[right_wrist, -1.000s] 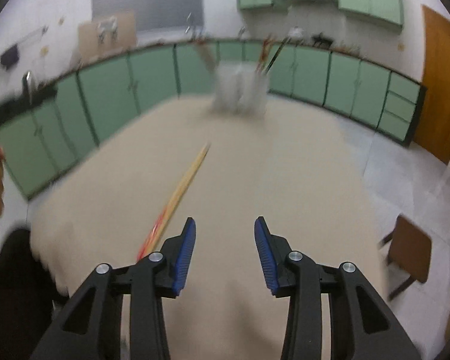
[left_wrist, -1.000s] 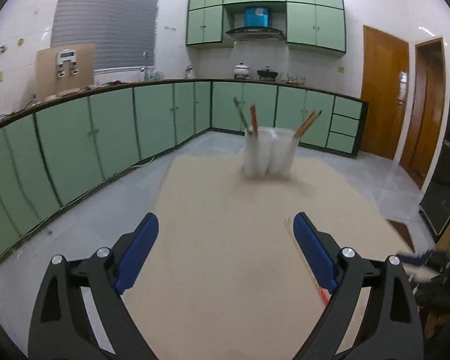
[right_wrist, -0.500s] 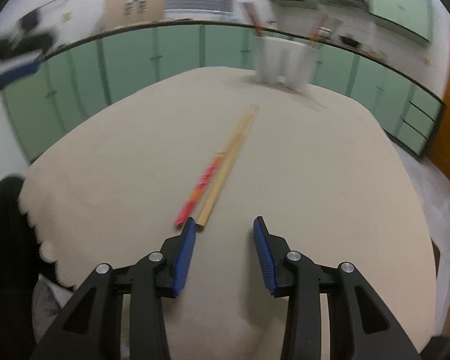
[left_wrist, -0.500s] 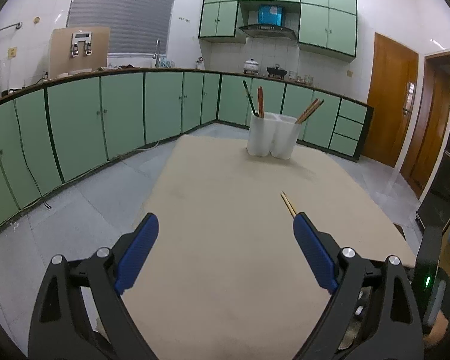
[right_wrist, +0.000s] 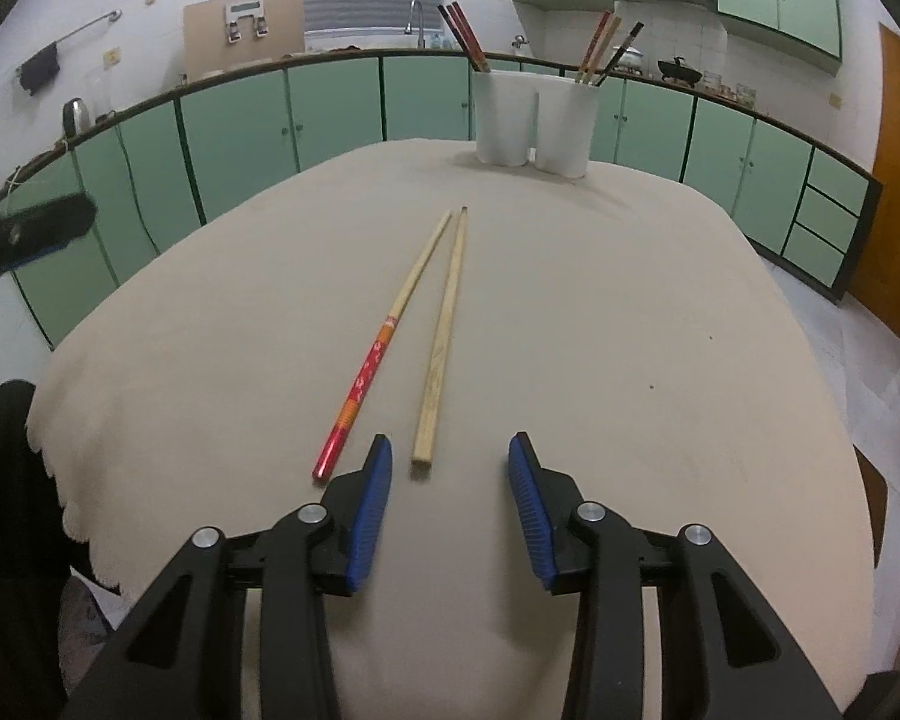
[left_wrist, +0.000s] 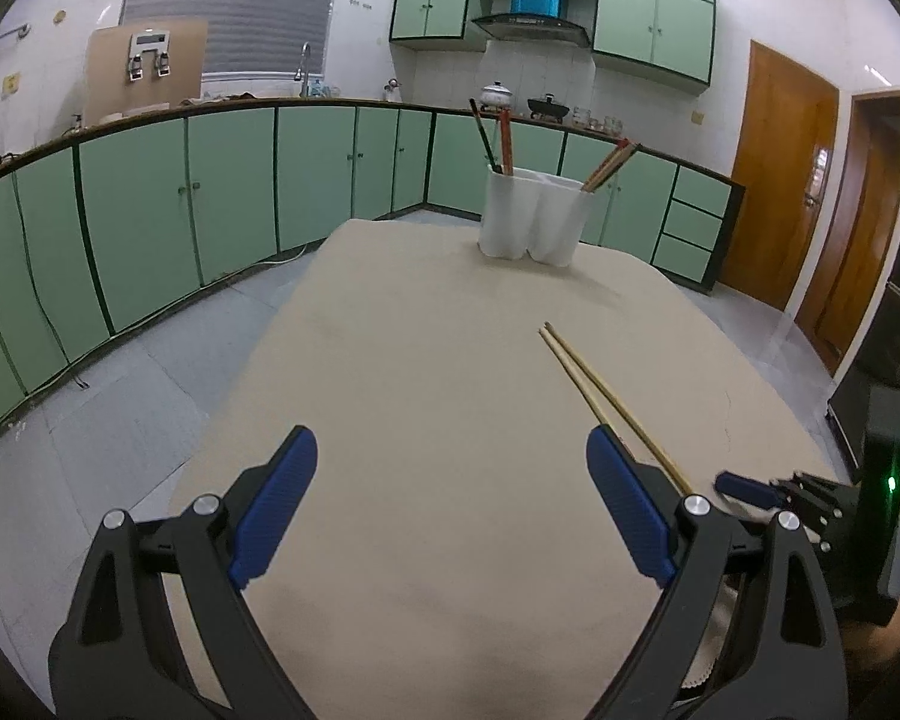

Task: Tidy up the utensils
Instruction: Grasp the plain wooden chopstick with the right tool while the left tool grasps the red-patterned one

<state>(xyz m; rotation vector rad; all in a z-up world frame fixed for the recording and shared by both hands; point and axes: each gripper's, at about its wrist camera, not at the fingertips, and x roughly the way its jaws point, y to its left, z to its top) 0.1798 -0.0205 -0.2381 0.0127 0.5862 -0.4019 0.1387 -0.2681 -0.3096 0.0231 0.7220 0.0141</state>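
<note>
Both grippers have come lower toward the tabletop (right_wrist: 660, 300) since the earlier frames. Right gripper (right_wrist: 449, 462) has its jaws apart and empty, just before the near end of the plain chopstick (right_wrist: 444, 324); the red-handled chopstick (right_wrist: 378, 354) lies beside it, near the tabletop's middle. Left gripper (left_wrist: 452, 480) is wide open, holding nothing. White holder (right_wrist: 531, 120) stands at the far edge

Left wrist camera low over the cloth-covered surface (left_wrist: 426, 360), facing the far white holder (left_wrist: 534, 219), right wrist camera close above the same surface (right_wrist: 630, 312), facing likewise, both sharing holder (right_wrist: 531, 117), chopsticks (right_wrist: 441, 330), green cabinets (left_wrist: 228, 180)
</note>
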